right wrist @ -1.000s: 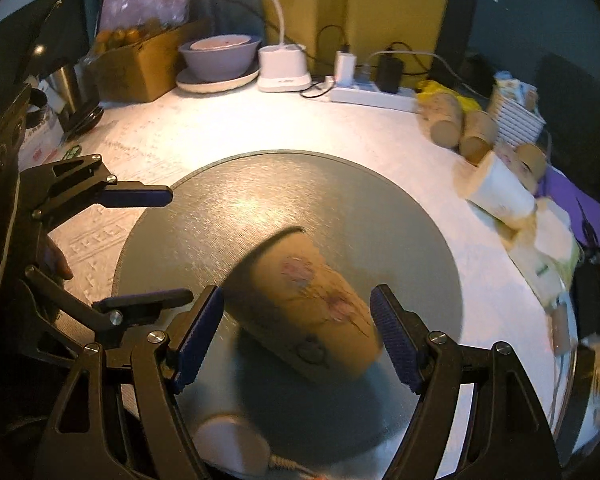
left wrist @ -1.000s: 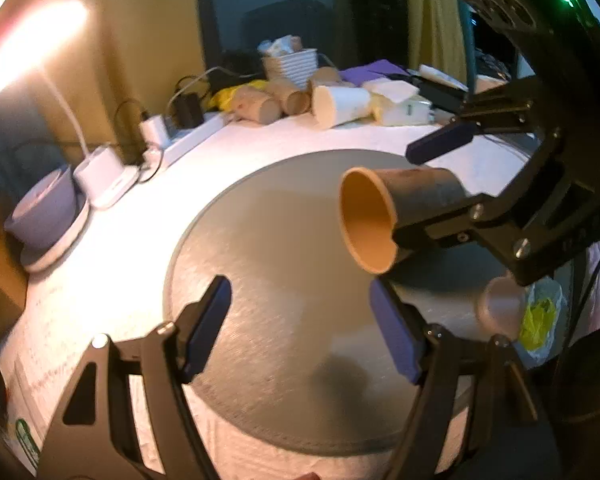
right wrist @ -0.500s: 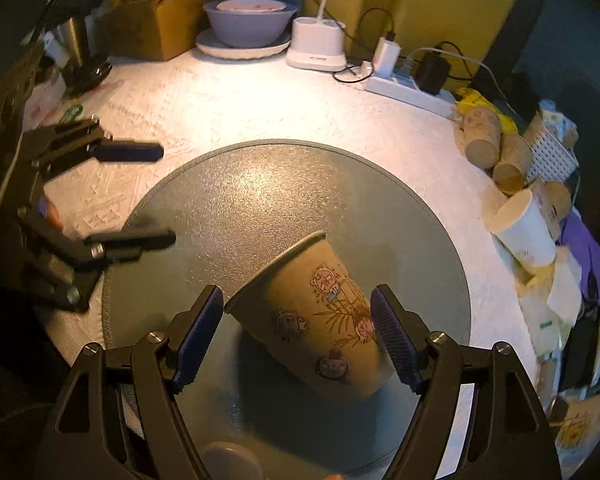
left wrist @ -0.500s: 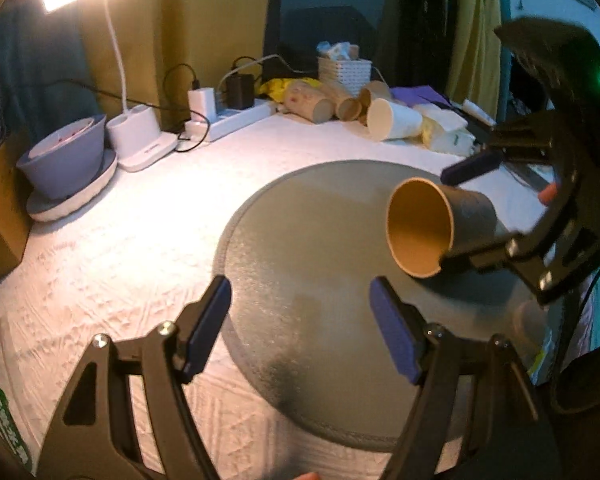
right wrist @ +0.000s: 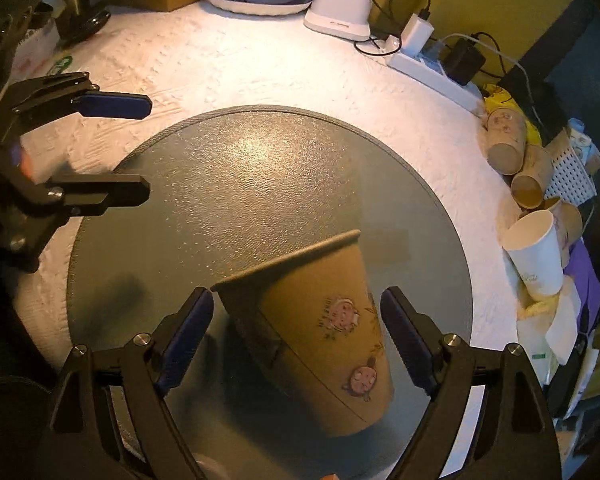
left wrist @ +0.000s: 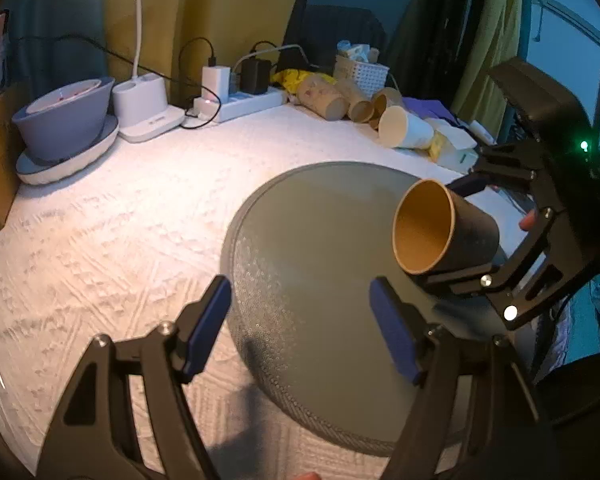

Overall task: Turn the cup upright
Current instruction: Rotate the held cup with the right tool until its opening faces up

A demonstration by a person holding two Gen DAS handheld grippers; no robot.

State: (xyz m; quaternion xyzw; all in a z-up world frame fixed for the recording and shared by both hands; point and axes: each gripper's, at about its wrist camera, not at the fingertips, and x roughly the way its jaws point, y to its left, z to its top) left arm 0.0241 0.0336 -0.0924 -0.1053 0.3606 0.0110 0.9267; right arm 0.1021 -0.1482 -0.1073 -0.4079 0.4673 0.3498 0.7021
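Right hand-held gripper [right wrist: 296,340] has the cup [right wrist: 320,340] between its blue pads; from the left wrist view the cup [left wrist: 440,228] looks clamped and lifted off the grey round mat [left wrist: 320,240], mouth pointing toward 9 o'clock, body roughly horizontal. From the right wrist view the rim sits near 11 o'clock of the fingers and the base runs back toward 5 o'clock, so the cup is tilted, not upright. Whether the pads [right wrist: 404,340] press the wall firmly I cannot tell for sure there; the left view suggests they do. Left hand-held gripper [left wrist: 300,332] hangs with jaws wide apart and nothing between them, low over the mat's 7 o'clock edge, near the cup but apart from it. The mat lies on the white textured desk [left wrist: 120,220]; spare cups [left wrist: 404,128] lie in a pile at 1 o'clock, well apart. My judgement: pick-up done, turn partway at best. Left to do: rotate the mouth upward, set the base on the mat, release. The thin paper wall may crush if squeezed hard.
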